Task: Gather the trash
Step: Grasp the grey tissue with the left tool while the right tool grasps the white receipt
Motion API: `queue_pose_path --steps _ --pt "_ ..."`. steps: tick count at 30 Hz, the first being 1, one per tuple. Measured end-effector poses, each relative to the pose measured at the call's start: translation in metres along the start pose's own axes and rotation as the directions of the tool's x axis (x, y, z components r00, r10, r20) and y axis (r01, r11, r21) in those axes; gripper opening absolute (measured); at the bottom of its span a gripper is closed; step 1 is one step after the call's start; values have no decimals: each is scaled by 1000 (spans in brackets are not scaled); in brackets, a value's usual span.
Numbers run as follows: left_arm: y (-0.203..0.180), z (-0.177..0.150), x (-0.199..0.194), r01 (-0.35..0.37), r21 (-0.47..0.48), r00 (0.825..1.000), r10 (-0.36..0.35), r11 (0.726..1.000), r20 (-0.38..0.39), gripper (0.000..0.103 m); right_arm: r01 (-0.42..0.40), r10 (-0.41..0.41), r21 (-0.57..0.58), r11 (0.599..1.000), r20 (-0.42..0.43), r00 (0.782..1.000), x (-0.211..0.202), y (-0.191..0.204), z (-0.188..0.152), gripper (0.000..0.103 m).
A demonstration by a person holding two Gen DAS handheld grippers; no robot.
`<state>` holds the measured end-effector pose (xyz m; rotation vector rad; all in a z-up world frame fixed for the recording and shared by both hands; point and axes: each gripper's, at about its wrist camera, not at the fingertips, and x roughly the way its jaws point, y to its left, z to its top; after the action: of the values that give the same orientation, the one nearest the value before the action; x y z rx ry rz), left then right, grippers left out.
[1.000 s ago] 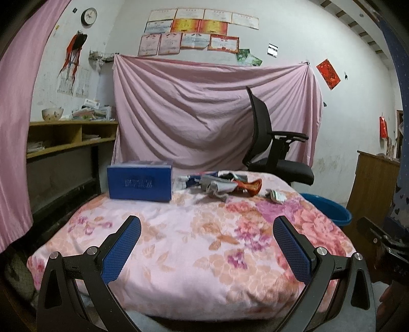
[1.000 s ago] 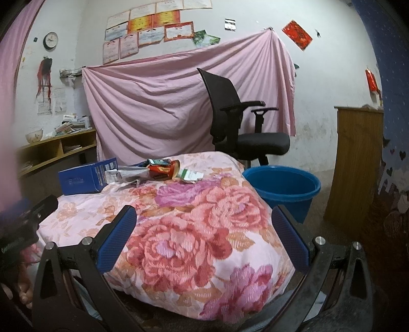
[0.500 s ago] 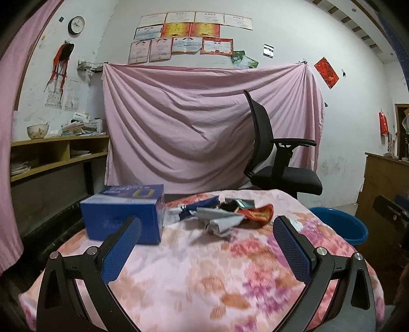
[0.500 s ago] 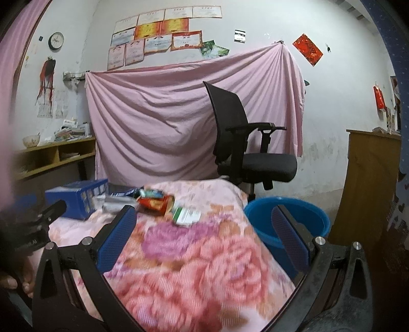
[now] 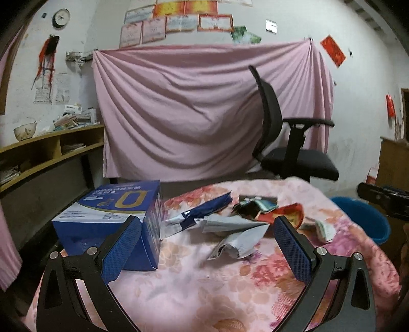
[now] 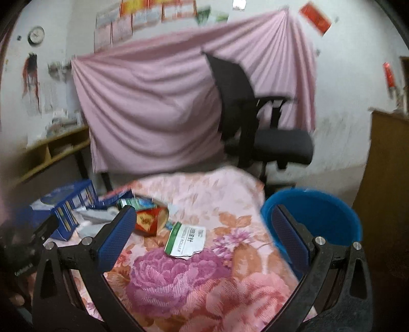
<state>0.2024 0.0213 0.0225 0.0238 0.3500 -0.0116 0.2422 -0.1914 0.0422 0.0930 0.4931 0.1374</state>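
Covering the table, the floral cloth carries the trash: blue box, silver wrapper, red packet, white label. The blue bucket waits beside, presumably for collection. Left gripper and right gripper hover with jaws spread, empty.

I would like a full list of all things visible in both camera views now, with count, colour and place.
Box: 1, blue, left side of the table.
Wrappers: several, silver, dark blue and red, in a loose pile on the middle of the table.
Label card: 1, white with green edge, on the cloth apart from the pile.
Tablecloth: 1, pink floral, covering the table.
Bucket: 1, blue, on the floor right of the table.
Office chair: 1, black, behind the table.
Sheet: 1, pink, hung on the back wall.
Clock: 1, white, upper left wall.
Left tool: 1, black with blue pads, open, empty.
Right tool: 1, same colours, open, empty.
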Motion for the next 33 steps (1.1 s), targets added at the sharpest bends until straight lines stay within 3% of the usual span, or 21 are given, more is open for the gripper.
queue_pose_path --steps 3,6,16,26,33 --pt "1 0 14 32 -6 998 -32 999 -54 100 -22 24 19 1000 -115 993 32 -5 3 103" --pt "-2 1 28 52 2 992 -51 999 -116 93 -35 38 20 999 -170 985 51 -6 5 103" --pt "-9 -7 61 122 -8 950 -119 992 -289 68 -54 57 19 998 -260 964 81 -7 -16 103" --pt "-13 -8 71 166 -19 925 -162 986 -344 56 -90 88 8 996 -295 952 92 -2 -20 100" --pt "-13 -10 75 231 -47 900 -232 972 -369 20 -113 101 -15 993 -342 934 101 4 -27 84"
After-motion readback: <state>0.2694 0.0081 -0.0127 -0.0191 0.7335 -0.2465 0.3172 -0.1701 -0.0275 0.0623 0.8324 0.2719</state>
